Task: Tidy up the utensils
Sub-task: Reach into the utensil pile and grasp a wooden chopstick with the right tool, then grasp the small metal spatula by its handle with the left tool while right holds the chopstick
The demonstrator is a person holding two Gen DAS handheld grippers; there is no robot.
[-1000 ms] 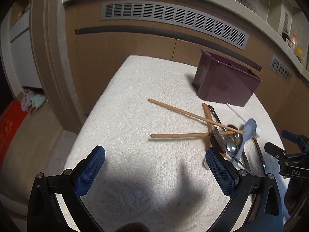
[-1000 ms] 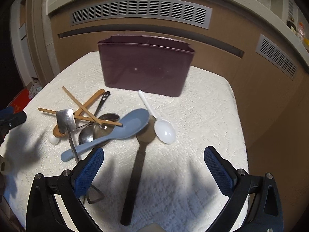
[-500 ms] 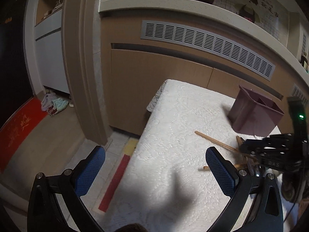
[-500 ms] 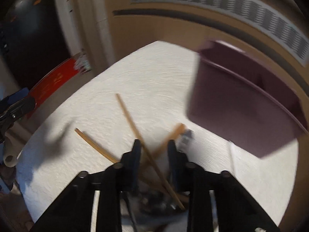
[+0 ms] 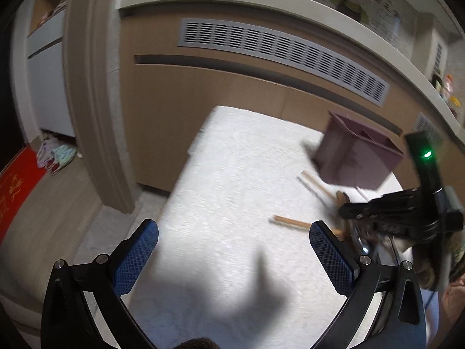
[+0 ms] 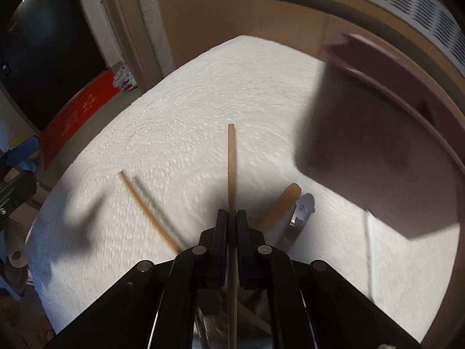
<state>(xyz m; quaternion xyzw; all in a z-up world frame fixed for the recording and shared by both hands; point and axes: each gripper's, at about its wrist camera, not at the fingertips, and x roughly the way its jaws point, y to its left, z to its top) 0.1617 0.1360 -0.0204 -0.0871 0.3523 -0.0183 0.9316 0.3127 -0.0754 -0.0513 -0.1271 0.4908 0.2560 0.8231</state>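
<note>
With its jaws just closed down, the right gripper (image 6: 231,218) is clamped on a wooden chopstick (image 6: 231,157); the pads pinch the stick partway along, so one end runs straight ahead past the fingertips and the other runs back under the gripper body. The free tip ahead sits above the white textured cloth on the desk (image 6: 203,101).

Just left of the right gripper, the second chopstick (image 6: 145,200) lies on the cloth, angled away to the left. Just right of the fingertips, a wooden handle (image 6: 282,203) pokes out, with a metal utensil handle (image 6: 302,212) beside it on the far side. More utensils sit under the gripper body, too hidden to name. Ahead and to the right stands the dark purple utensil bin (image 6: 377,145), well clear of the held stick; a divider shows inside it in the left wrist view.

Left gripper (image 5: 234,250) is wide open, nothing between the blue pads (image 5: 136,257), hanging over the near part of the cloth. From there the right gripper is off to the right, over the utensil pile, with the bin beyond it. Both views have motion blur.
</note>
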